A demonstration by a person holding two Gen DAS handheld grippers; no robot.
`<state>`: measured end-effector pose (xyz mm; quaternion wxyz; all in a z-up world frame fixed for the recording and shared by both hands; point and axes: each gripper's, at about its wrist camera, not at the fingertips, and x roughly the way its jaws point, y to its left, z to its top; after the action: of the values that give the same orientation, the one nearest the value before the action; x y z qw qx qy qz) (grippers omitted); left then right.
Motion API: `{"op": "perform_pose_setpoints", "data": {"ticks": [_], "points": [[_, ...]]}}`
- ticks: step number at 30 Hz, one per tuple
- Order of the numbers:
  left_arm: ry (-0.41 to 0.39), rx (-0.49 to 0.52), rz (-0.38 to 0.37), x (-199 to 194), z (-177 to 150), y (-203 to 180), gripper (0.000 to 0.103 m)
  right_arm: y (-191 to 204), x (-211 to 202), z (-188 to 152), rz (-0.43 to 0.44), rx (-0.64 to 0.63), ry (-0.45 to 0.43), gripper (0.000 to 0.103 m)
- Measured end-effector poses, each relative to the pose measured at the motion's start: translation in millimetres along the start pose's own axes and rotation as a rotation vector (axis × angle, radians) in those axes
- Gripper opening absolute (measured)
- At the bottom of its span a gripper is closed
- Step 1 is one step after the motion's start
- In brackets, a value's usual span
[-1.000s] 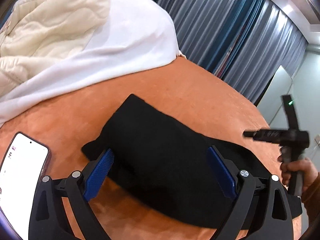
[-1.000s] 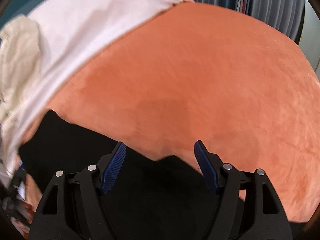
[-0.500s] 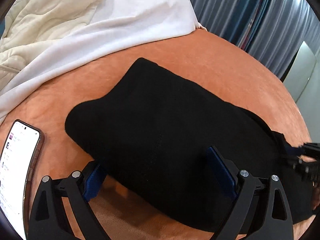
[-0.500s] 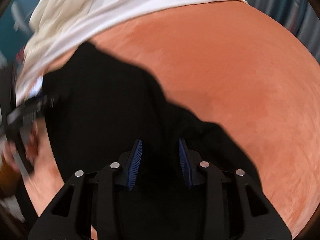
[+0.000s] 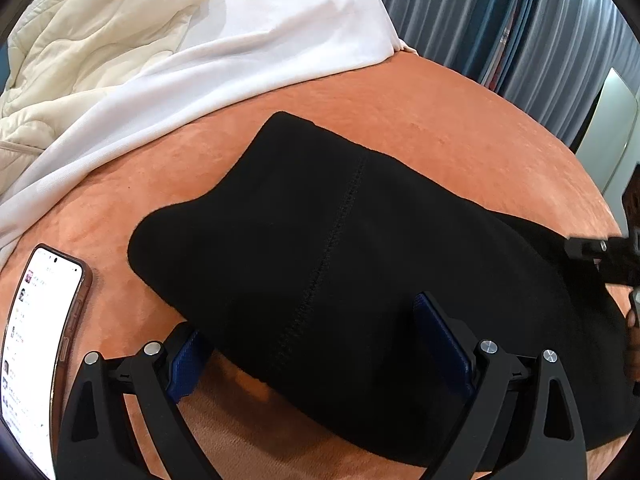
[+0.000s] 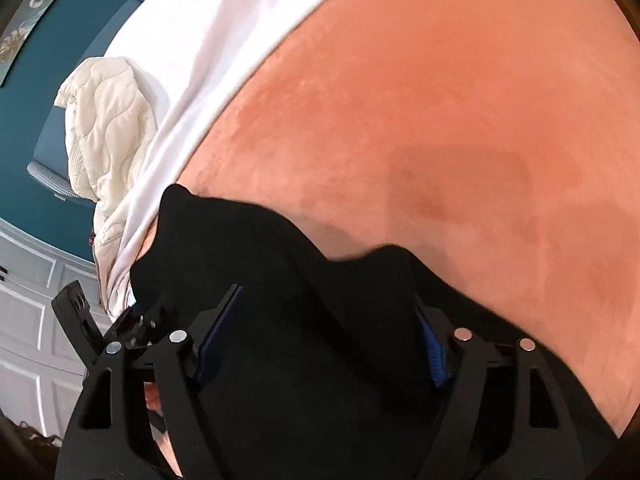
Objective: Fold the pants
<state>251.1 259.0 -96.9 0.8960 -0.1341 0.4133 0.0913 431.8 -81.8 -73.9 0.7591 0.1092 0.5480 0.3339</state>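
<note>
**Black pants folded on the orange bedspread, both grippers spread over the cloth**

We see the pants (image 5: 340, 248) as a thick, matte black bundle with rounded corners and one stitched seam running down its middle. They lie on a short-napped orange bedspread (image 5: 460, 132), near a smooth white sheet (image 5: 260, 40) and a cream quilted comforter (image 5: 92, 40).

The left gripper (image 5: 320, 344) stands released: its blue ribbed pads are set wide, one beside the near edge of the bundle and one over the cloth, neither pressing. Only the left wrist view shows the lit phone (image 5: 36, 340) in its reddish case, lying flat on the bedspread to the left of the pants, and the pleated grey-blue curtains (image 5: 500, 20).

The right gripper (image 6: 326, 348) has just been opening. A raised fold of the pants sits between its pads; motion blur makes contact hard to judge, but the pads appear clear of the cloth. Only the right wrist view shows the teal wall (image 6: 64, 52) and white panelled woodwork (image 6: 28, 320).
</note>
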Motion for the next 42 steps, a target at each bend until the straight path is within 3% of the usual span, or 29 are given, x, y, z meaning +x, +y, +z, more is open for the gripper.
{"op": "perform_pose_setpoints", "data": {"ticks": [2, 3, 4, 5, 7, 8, 9, 11, 13, 15, 18, 19, 21, 24, 27, 29, 32, 34, 37, 40, 42], "points": [[0.004, -0.001, 0.003, 2, 1, 1, 0.092, 2, -4, 10, -0.029, -0.001, -0.051, 0.048], [0.006, 0.003, 0.009, 3, 1, 1, 0.092, -9, -10, 18, -0.053, 0.031, -0.094, 0.023], [0.007, 0.007, 0.014, 3, 0, 0, 0.092, -22, -14, 26, -0.046, 0.079, -0.130, 0.012], [0.008, 0.012, 0.021, 3, 0, -1, 0.092, -34, -15, 30, -0.075, 0.126, -0.156, 0.014], [0.008, 0.009, 0.015, 2, 2, -1, 0.092, -37, -19, 35, -0.319, 0.118, -0.189, 0.015], [0.002, -0.004, 0.005, 0, 2, 2, 0.092, -29, -25, 33, -0.393, 0.087, -0.218, 0.016], [-0.015, -0.028, -0.004, -4, 3, 6, 0.092, -14, -33, 30, -0.402, 0.043, -0.252, 0.018], [-0.041, -0.065, 0.004, -10, 5, 14, 0.092, 34, -44, 10, -0.327, -0.079, -0.301, 0.024], [-0.061, -0.087, 0.096, -11, 6, 21, 0.092, 84, -24, -8, -0.259, -0.206, -0.238, 0.024], [-0.027, -0.117, 0.109, -4, 7, 31, 0.092, 116, 22, -19, -0.249, -0.286, -0.121, 0.022], [0.006, -0.177, 0.065, 1, 5, 42, 0.092, 122, 90, -11, -0.386, -0.322, -0.026, 0.022], [-0.012, -0.164, 0.072, -4, 5, 41, 0.092, 119, 101, -1, -0.397, -0.287, -0.057, 0.022], [-0.057, -0.114, 0.083, -14, 5, 37, 0.092, 124, 95, 20, -0.394, -0.191, -0.142, 0.025], [-0.116, -0.069, 0.080, -26, 6, 36, 0.092, 147, 81, 16, -0.324, -0.209, -0.201, 0.025], [-0.162, -0.078, 0.024, -39, 9, 41, 0.092, 168, 100, -1, -0.280, -0.265, -0.143, 0.025], [-0.178, -0.094, -0.007, -45, 9, 42, 0.092, 172, 140, 4, -0.374, -0.305, -0.061, 0.026], [-0.195, -0.067, -0.005, -52, 6, 41, 0.092, 175, 145, 27, -0.400, -0.266, -0.090, 0.028], [-0.211, -0.046, 0.014, -56, 5, 40, 0.092, 188, 136, 35, -0.338, -0.243, -0.125, 0.029], [-0.232, -0.047, 0.016, -60, 13, 34, 0.092, 210, 140, 26, -0.323, -0.320, -0.097, 0.029], [-0.229, -0.058, 0.001, -60, 15, 33, 0.092, 193, 174, 33, -0.385, -0.294, -0.018, 0.032], [-0.221, -0.048, -0.006, -60, 15, 30, 0.092, 179, 164, 31, -0.383, -0.272, -0.046, 0.032]]}}
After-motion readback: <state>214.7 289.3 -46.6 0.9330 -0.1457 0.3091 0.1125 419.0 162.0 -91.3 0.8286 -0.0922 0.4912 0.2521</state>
